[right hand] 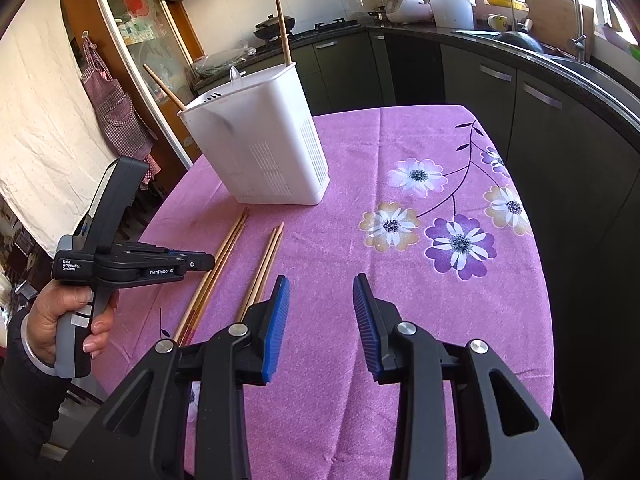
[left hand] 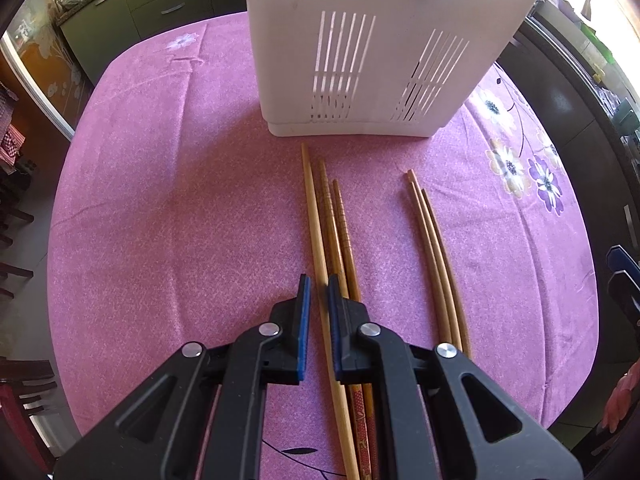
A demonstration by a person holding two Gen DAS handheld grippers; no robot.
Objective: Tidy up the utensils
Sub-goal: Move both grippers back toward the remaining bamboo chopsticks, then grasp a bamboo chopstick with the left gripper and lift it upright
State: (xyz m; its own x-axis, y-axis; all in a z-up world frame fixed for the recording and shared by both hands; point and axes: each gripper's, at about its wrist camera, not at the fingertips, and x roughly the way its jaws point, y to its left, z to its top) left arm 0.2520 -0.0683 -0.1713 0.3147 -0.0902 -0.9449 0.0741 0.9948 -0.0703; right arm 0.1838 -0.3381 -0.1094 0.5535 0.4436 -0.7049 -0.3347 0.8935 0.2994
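A white slotted utensil holder (left hand: 380, 60) stands on the pink tablecloth (left hand: 160, 200). In the right wrist view the holder (right hand: 260, 148) has two chopsticks (right hand: 283, 28) sticking out of it. Two bunches of wooden chopsticks lie in front of it: a left bunch (left hand: 332, 220) and a right bunch (left hand: 432, 248). My left gripper (left hand: 318, 280) hangs shut just over the near end of the left bunch. A pale chopstick on the cloth shows through the thin slit between its pads. My right gripper (right hand: 320, 280) stands open over bare cloth, right of the chopsticks (right hand: 266, 260), holding nothing.
A person's hand (right hand: 60, 320) grips the left tool's handle. Dark kitchen cabinets (right hand: 540, 120) and a counter with a sink curve round the table's right side. A checked apron (right hand: 112, 108) hangs by a glass door at the left. Flower prints (right hand: 460, 244) mark the cloth's right part.
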